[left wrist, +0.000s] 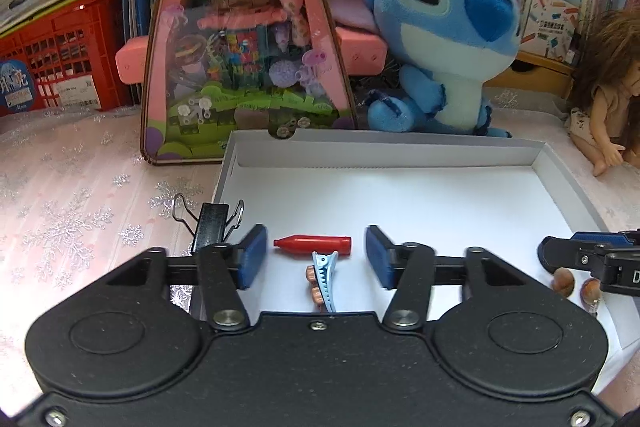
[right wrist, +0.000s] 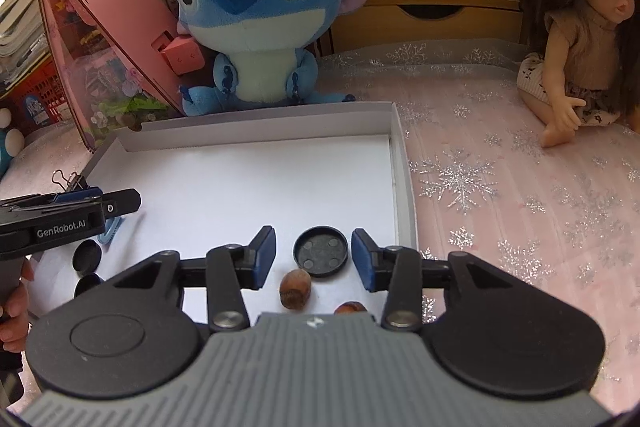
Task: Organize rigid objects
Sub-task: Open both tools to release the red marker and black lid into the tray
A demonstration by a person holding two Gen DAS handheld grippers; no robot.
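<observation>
A shallow white box (left wrist: pixel 568 187) lies open on the desk (left wrist: pixel 80 195), which is covered by a pink cloth with silver snowflakes. The left gripper (left wrist: pixel 316 255) hangs over the box's near left part with its jaws apart and nothing pressed between them. A red cap (left wrist: pixel 314 245) shaped like a small bottle lies on its side on the box floor between the blue pads, touching neither. Just beneath it lies a light blue hair clip (left wrist: pixel 326 277). A black binder clip (left wrist: pixel 210 227) sits at the box's left edge.

The right gripper (right wrist: pixel 314 255) hangs over the near right part of the box, jaws likewise apart and gripping nothing. A round black lid (right wrist: pixel 320 255) lies between its pads, inside up. A brown nut (right wrist: pixel 295 289) lies just in front of it, a second nut (right wrist: pixel 351 307) beside.

Behind the box stand a blue plush toy (right wrist: pixel 260 7), a pink display case (left wrist: pixel 248 39) and a doll (right wrist: pixel 580 39).
</observation>
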